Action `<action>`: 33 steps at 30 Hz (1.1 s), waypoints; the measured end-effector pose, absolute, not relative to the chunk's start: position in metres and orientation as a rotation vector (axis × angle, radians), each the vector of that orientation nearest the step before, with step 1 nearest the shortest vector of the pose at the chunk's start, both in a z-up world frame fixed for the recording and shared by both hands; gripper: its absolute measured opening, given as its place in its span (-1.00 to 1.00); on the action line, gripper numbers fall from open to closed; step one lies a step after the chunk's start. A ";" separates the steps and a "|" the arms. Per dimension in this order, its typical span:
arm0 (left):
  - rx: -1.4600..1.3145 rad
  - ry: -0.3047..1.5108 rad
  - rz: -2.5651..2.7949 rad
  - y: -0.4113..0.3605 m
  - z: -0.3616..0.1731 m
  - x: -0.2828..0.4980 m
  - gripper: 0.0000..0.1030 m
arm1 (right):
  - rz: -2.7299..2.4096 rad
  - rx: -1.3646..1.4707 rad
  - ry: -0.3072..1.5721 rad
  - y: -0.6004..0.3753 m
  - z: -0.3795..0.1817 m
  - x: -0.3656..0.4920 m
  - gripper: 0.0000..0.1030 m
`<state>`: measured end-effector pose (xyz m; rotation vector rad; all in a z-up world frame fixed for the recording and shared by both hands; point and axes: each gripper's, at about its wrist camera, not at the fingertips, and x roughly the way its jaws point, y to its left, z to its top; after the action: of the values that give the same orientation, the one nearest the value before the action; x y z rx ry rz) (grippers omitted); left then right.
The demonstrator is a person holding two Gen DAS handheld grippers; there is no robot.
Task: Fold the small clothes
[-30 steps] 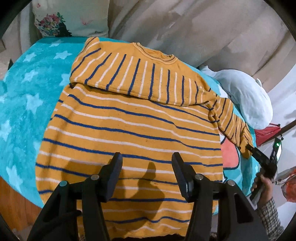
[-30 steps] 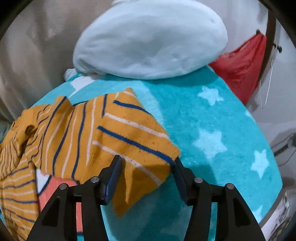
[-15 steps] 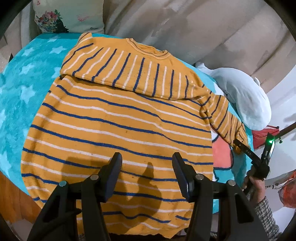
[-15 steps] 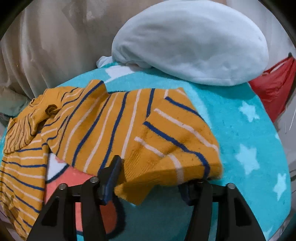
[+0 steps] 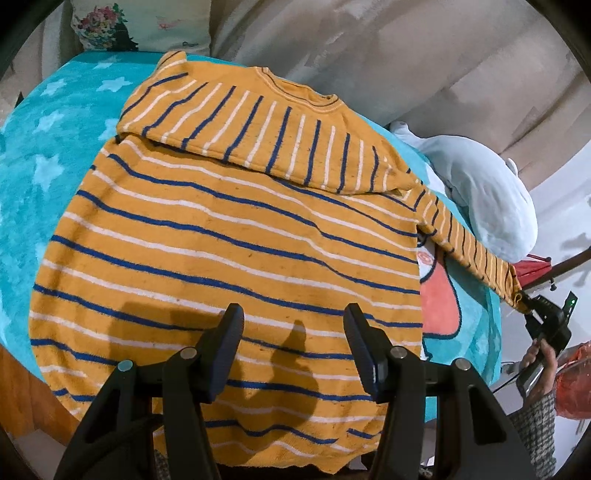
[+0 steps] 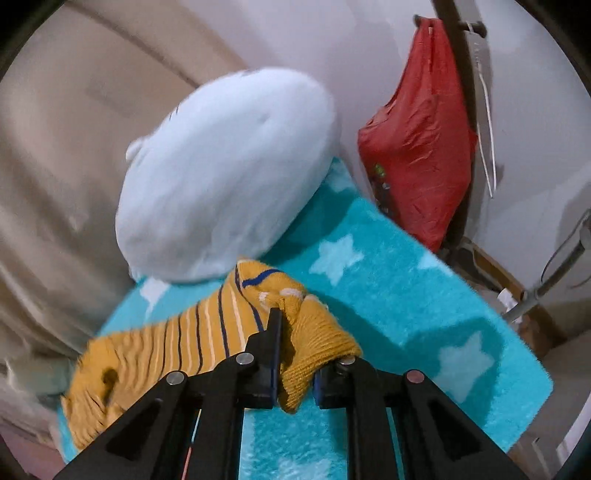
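Note:
An orange sweater (image 5: 229,236) with blue and white stripes lies flat on a turquoise star blanket (image 5: 33,173), one sleeve folded across its top. My left gripper (image 5: 293,347) hovers open over the sweater's lower part, nothing between its fingers. The other sleeve (image 5: 476,254) is stretched out to the right and lifted, its cuff (image 6: 314,339) bunched between the closing jaws of my right gripper (image 6: 295,350), which press on it. That gripper (image 5: 543,317) also shows at the far right in the left wrist view, held by a person's hand (image 5: 539,362).
A pale blue plush pillow (image 6: 229,177) lies at the blanket's far end by a beige curtain (image 5: 369,55). A red bag (image 6: 417,144) hangs beside the bed. A floral cushion (image 5: 136,26) sits at the head. The blanket's edge (image 6: 524,365) drops off at right.
My right gripper closed on the sleeve cuff, rolled, and pulled the sleeve up and outward, so it now stretches taut. My left gripper kept still.

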<state>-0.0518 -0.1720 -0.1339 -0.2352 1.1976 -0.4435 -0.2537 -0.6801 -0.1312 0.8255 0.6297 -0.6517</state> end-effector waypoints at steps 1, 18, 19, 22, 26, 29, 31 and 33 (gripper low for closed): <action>-0.236 1.198 -0.448 -0.172 -0.134 -0.051 0.06 | -0.646 0.809 0.631 -0.674 -0.126 -0.250 -0.74; -0.283 1.148 -0.481 -0.113 -0.126 -0.016 0.06 | 0.043 0.808 0.767 -0.462 -0.091 -0.041 -0.79; -0.286 1.143 -0.483 -0.108 -0.125 -0.014 0.06 | 0.095 0.831 0.784 -0.443 -0.097 -0.028 -0.79; -0.276 1.132 -0.493 -0.097 -0.122 -0.005 0.06 | 0.182 0.841 0.853 -0.394 -0.118 -0.002 -0.79; -0.269 1.105 -0.506 -0.092 -0.115 0.010 0.06 | 0.231 0.820 0.888 -0.355 -0.125 0.029 -0.79; -0.278 1.069 -0.519 -0.087 -0.107 0.022 0.06 | 0.277 0.788 0.885 -0.336 -0.115 0.059 -0.79; -0.277 1.049 -0.517 -0.083 -0.102 0.029 0.06 | 0.308 0.756 0.898 -0.318 -0.111 0.082 -0.79; -0.282 1.042 -0.508 -0.077 -0.102 0.037 0.06 | 0.371 0.734 0.932 -0.296 -0.111 0.108 -0.76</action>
<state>0.0371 -0.0768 -0.1015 -0.2825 1.0424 -0.5076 0.1076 -0.2962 -0.1113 0.7337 0.9316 0.3709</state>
